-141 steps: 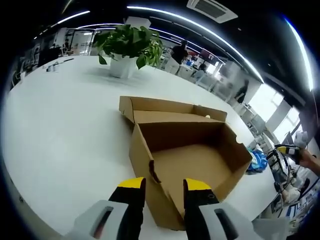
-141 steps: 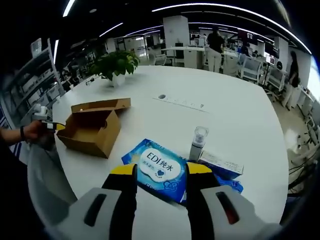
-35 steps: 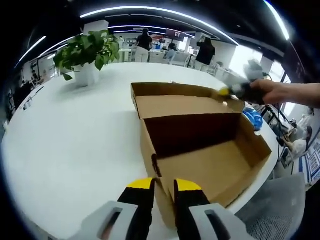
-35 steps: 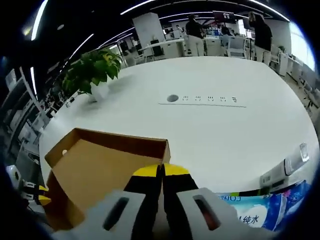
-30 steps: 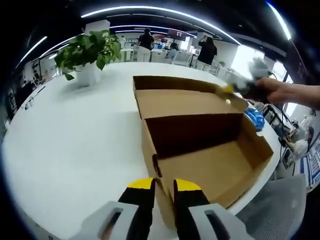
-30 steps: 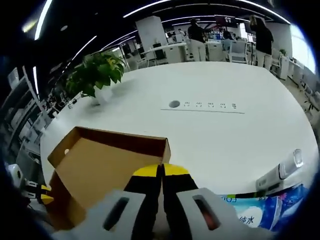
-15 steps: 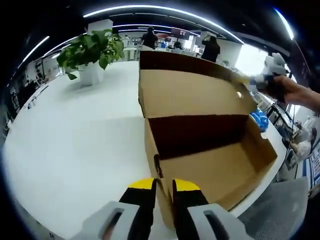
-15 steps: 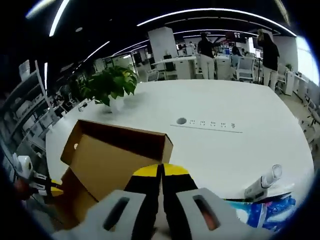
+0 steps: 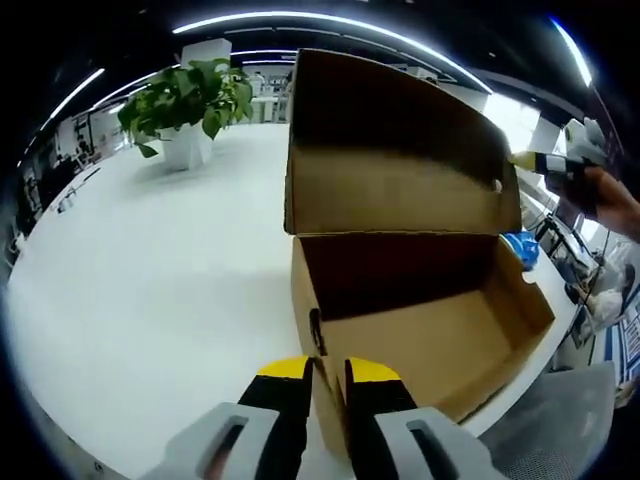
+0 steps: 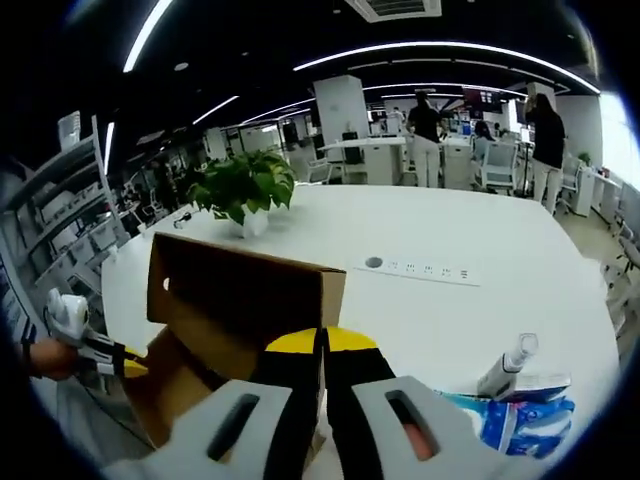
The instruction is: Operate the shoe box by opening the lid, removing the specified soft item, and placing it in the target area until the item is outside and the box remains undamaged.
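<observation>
Left tongs (image 9: 328, 372) pinch the front wall of the shoe box (image 9: 420, 320). Right tongs (image 10: 322, 345) clamp the lid (image 10: 240, 290) edge, lid raised near upright. Blue soft pack (image 10: 520, 415) lies on the table (image 10: 480, 250), right of the right tongs.

Shoe box (image 9: 420, 330) on table (image 9: 130, 270), plant (image 9: 190, 95) behind.

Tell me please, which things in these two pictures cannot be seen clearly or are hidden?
- Left gripper view: the raised lid hides the table behind it.
- Left gripper view: the box near floor is behind its front wall, pinched by the left tool.
- Right gripper view: the right tool, shut on the lid edge, covers the box interior.
- Right gripper view: print on the blue pack is too small and cut by the rim.
</observation>
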Motion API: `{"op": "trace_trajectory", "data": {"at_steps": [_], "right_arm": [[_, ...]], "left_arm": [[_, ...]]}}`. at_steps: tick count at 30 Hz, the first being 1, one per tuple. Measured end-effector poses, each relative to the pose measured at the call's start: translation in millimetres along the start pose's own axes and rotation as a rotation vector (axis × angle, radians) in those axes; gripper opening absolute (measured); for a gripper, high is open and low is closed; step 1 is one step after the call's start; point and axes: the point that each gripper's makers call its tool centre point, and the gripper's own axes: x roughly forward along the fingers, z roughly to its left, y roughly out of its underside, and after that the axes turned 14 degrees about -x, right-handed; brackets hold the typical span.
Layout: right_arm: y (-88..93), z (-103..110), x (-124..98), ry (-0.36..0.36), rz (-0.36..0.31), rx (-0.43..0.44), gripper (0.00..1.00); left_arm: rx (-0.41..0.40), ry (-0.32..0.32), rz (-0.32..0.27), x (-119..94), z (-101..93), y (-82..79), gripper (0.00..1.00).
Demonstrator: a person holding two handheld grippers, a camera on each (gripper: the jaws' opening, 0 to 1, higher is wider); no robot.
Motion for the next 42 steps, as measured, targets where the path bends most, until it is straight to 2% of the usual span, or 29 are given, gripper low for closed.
{"op": "trace_trajectory", "data": {"at_steps": [3, 9, 12, 14, 18, 24, 32, 42], "right_arm": [[0.7, 4, -7, 0.01, -0.012, -0.032, 0.0], [3.6, 13, -22, 0.031, -0.034, -0.034, 0.0], [7.2, 21, -33, 0.042, -0.049, -0.035, 0.0], [8.1, 19, -33, 0.046, -0.057, -0.023, 0.0], [11.8, 25, -40, 0.056, -0.066, -0.011, 0.0], [22.9, 32, -51, 0.056, -0.072, -0.003, 0.0], [47.0, 50, -68, 0.046, -0.061, 0.011, 0.0], [70.8, 64, -79, 0.046, -0.063, 0.032, 0.0]], "left_arm": [[0.005, -0.001, -0.006, 0, 0.0, 0.4, 0.13], [-0.017, 0.015, -0.017, -6, 2.8, -0.6, 0.16], [-0.015, 0.017, -0.03, -16, 4.7, -3.8, 0.18], [-0.021, 0.024, -0.039, -23, 5.0, -6.9, 0.19], [-0.007, 0.061, -0.076, -41, -2.3, -16.5, 0.19], [0.0, 0.102, -0.095, -49, -7.3, -21.0, 0.18], [-0.003, 0.157, -0.082, -61, -13.5, -13.6, 0.19], [0.042, 0.182, -0.084, -71, -19.6, -11.8, 0.19]]}}
